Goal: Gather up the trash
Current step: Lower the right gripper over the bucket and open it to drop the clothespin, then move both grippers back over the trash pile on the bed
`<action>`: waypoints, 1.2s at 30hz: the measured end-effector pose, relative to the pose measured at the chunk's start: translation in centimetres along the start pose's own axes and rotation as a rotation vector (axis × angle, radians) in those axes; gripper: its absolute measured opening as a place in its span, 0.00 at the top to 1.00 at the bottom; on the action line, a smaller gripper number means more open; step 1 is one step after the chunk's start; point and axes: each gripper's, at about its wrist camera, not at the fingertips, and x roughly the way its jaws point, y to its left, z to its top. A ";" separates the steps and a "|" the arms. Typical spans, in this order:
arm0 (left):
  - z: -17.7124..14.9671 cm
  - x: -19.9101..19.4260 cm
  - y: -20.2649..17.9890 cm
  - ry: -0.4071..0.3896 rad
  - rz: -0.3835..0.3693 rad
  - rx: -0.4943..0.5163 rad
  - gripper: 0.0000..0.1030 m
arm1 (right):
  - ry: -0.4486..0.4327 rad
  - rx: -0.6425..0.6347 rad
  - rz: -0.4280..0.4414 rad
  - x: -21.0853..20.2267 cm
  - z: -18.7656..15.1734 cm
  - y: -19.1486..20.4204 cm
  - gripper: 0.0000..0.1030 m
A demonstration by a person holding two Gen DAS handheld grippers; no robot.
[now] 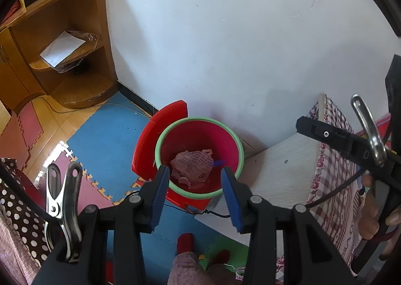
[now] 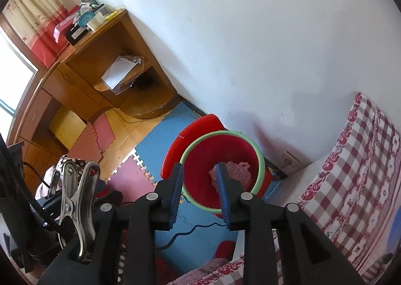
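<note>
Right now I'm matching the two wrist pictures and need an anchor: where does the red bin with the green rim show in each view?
Left wrist view: the red bin sits low at centre, above the left gripper, crumpled paper inside.
Right wrist view: the bin is lower centre, behind the right gripper.
Shared landmark: the wooden shelf unit, upper left in both.

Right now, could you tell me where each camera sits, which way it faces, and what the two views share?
Left wrist: on the left gripper, looking steeply down at the red bin; its own open jaws, the right gripper and the person's hand show.
Right wrist: on the right gripper, looking down at the bin; its open, empty jaws show.
Shared: bin, crumpled pink trash, wooden shelf.
</note>
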 end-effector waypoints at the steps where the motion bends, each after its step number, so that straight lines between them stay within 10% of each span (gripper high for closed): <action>1: 0.0 0.0 0.0 -0.002 -0.001 -0.001 0.57 | 0.000 0.003 0.002 -0.1 0.1 0.0 0.71; 36: -2.7 -6.5 -1.2 -0.056 0.044 0.033 0.57 | -0.082 0.065 0.151 -8.6 -8.4 2.7 0.71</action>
